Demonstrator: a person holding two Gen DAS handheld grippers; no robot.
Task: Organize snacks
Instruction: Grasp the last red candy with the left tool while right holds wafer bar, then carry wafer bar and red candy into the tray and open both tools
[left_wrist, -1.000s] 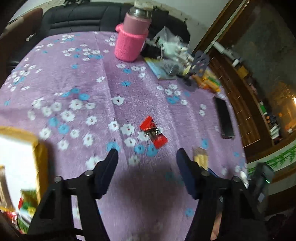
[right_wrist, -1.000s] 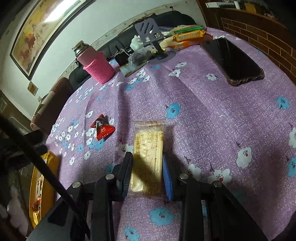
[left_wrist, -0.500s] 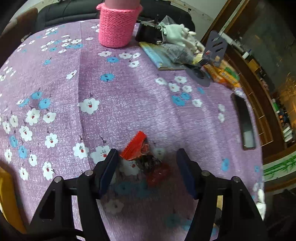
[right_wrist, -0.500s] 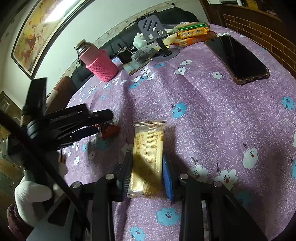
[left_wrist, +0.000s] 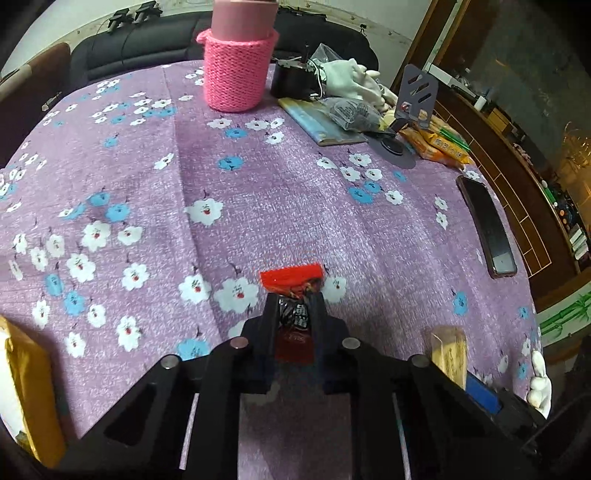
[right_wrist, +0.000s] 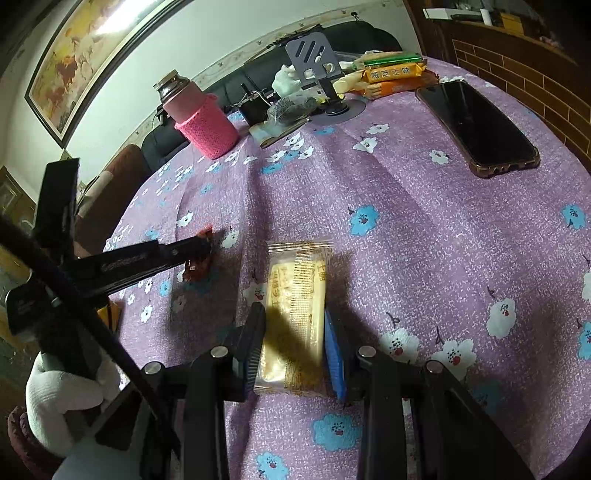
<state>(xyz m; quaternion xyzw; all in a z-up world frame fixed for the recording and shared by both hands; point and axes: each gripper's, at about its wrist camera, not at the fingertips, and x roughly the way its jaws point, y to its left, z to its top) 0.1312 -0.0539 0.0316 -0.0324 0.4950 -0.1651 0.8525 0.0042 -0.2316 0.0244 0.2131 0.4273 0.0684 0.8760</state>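
My left gripper (left_wrist: 294, 301) is shut on a red and black snack packet (left_wrist: 291, 280) that lies on the purple flowered tablecloth (left_wrist: 258, 192). The same packet (right_wrist: 197, 264) shows in the right wrist view, under the left gripper's fingers (right_wrist: 199, 248). My right gripper (right_wrist: 293, 323) is shut on a yellow wafer packet (right_wrist: 295, 295), which also rests on the cloth. The wafer packet (left_wrist: 448, 350) shows at the lower right of the left wrist view.
A yellow box (left_wrist: 29, 387) sits at the left edge. At the back stand a pink-sleeved flask (left_wrist: 238, 62), a booklet (left_wrist: 321, 125), a grey phone stand (left_wrist: 415, 99) and orange snack packs (left_wrist: 439, 142). A dark phone (left_wrist: 487, 225) lies at the right.
My left gripper moved forward over the red packet and closed on it. My right gripper stayed shut on the wafer packet.
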